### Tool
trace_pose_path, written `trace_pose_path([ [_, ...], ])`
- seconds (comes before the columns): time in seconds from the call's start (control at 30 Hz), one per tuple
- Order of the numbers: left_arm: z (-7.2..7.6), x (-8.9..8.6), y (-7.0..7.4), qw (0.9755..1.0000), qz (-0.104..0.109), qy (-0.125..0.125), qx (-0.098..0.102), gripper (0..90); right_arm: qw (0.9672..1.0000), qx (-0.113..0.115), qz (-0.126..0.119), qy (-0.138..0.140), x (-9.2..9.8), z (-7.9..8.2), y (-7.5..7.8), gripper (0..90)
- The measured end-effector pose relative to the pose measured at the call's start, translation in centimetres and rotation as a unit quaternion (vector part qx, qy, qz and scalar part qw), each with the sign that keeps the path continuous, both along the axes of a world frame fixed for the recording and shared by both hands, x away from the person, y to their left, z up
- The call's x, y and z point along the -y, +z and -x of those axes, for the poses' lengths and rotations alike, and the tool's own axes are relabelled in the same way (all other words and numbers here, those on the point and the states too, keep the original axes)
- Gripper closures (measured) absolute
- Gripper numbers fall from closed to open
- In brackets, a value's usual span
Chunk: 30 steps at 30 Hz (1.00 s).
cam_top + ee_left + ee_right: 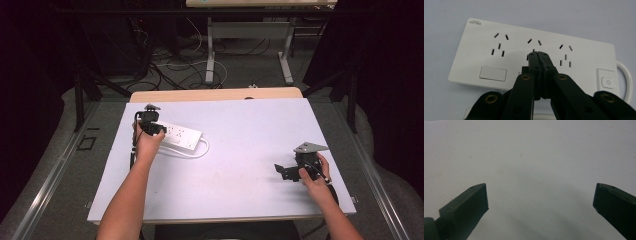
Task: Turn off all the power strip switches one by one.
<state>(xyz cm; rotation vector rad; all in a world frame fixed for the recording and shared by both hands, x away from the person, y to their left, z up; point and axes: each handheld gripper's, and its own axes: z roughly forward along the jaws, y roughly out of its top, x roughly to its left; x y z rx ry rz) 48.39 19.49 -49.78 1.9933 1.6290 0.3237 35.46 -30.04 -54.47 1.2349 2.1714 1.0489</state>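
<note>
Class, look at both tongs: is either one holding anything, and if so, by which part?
Nothing is held. The left tongs are shut with nothing between them, tips over the power strip; the right tongs are open over bare table.

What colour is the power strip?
White; the power strip shows best in the left gripper view.

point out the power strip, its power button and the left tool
power strip (pixel 584 53), left gripper view, bare white face right of the sockets
power button (pixel 608 82), left gripper view, middle of the button
left tool (pixel 539 53), left gripper view, tips of its closed jaws

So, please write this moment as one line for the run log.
left gripper: shut, tips over power strip | right gripper: open, nothing between jaws | table: strip at left
</note>
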Motion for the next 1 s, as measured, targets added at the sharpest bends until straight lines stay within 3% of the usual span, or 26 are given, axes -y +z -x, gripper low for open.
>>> trace_pose_path([
  [0.33,0.0,-0.7,-0.5,0.9999,-0.001,0.011,0.001,90.0,1.0000,0.000,-0.002,0.000,0.0,0.0,0.0,0.0],
  [0.67,0.0,-1.2,-0.9,0.9998,0.000,0.016,-0.014,90.0,1.0000,0.002,0.000,0.002,0.0,0.0,0.0,0.0],
  [0.7,0.0,-1.2,-1.1,0.9998,-0.003,0.018,-0.006,90.0,1.0000,-0.001,-0.001,-0.001,0.0,0.0,0.0,0.0],
  [0.77,0.0,-1.2,-1.1,0.9997,-0.001,0.015,-0.017,90.0,1.0000,0.001,0.001,0.002,0.0,0.0,0.0,0.0],
  [0.83,-0.1,-1.2,-1.4,0.9998,-0.003,0.017,-0.011,90.0,1.0000,0.000,-0.001,0.001,0.0,0.0,0.0,0.0],
  [0.9,-0.1,-1.2,-1.3,0.9996,-0.004,0.012,-0.024,90.0,1.0000,0.002,0.000,0.004,0.0,-0.1,-0.1,0.0],
  [1.0,-0.1,-1.2,-1.5,0.9996,-0.004,0.015,-0.022,90.0,1.0000,0.000,0.001,0.000,0.0,0.0,0.0,0.0],
])
